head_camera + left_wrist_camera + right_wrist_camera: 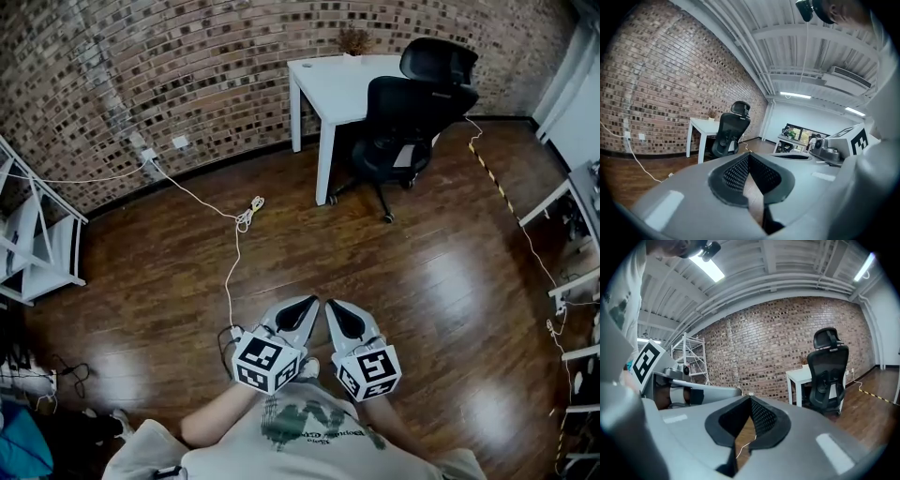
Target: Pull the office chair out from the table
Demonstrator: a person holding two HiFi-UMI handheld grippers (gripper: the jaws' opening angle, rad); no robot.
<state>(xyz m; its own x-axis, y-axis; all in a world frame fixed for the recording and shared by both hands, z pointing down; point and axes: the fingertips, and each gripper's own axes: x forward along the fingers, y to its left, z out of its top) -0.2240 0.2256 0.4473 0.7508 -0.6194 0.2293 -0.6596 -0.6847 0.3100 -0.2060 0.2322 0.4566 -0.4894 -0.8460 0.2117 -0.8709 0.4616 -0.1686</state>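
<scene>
A black office chair (412, 117) with a headrest stands tucked against the right side of a white table (333, 80) by the brick wall. The chair (727, 132) and the table (701, 126) show far off in the left gripper view. In the right gripper view the chair (828, 373) stands at the right in front of the table (800, 376). My left gripper (312, 301) and right gripper (332, 305) are side by side close to my body, well short of the chair. Both are shut with nothing between their tips.
A white cable (234, 234) runs across the wooden floor from a wall socket (148, 155). White shelf racks (37, 234) stand at the left and more racks (577, 244) at the right. A yellow-black cable (497, 183) lies along the floor right of the chair.
</scene>
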